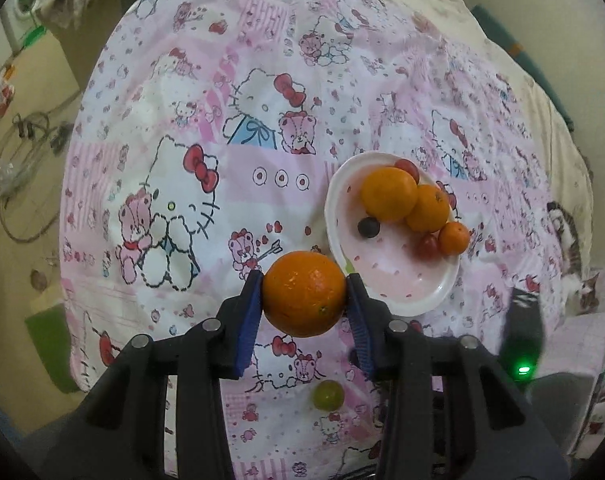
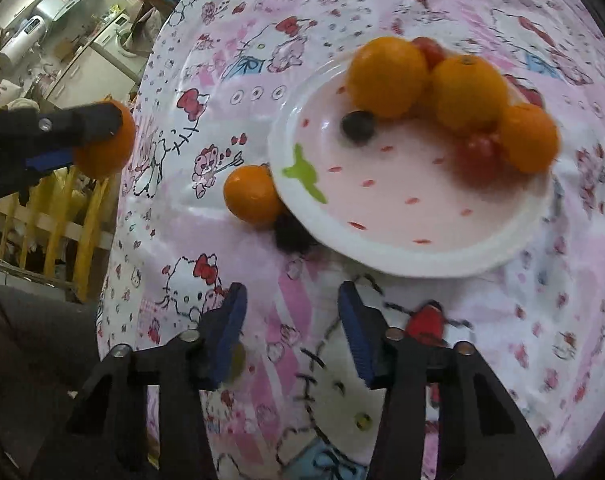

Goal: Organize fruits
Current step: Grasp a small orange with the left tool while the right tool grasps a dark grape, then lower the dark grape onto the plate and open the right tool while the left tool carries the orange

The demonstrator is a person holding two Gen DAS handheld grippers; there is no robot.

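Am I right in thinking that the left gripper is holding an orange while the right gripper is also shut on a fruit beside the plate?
Not quite. The left gripper does hold an orange, but the right gripper is open and holds nothing, as the right wrist view shows; it hovers near the plate.

The right tongs [image 2: 292,328] hang parted and empty over the patterned cloth [image 2: 182,248] near the white plate [image 2: 382,252] of oranges [image 2: 388,76], a loose orange [image 2: 252,194] touching its rim, while the left tongs [image 2: 82,136] grip another orange [image 2: 110,148].
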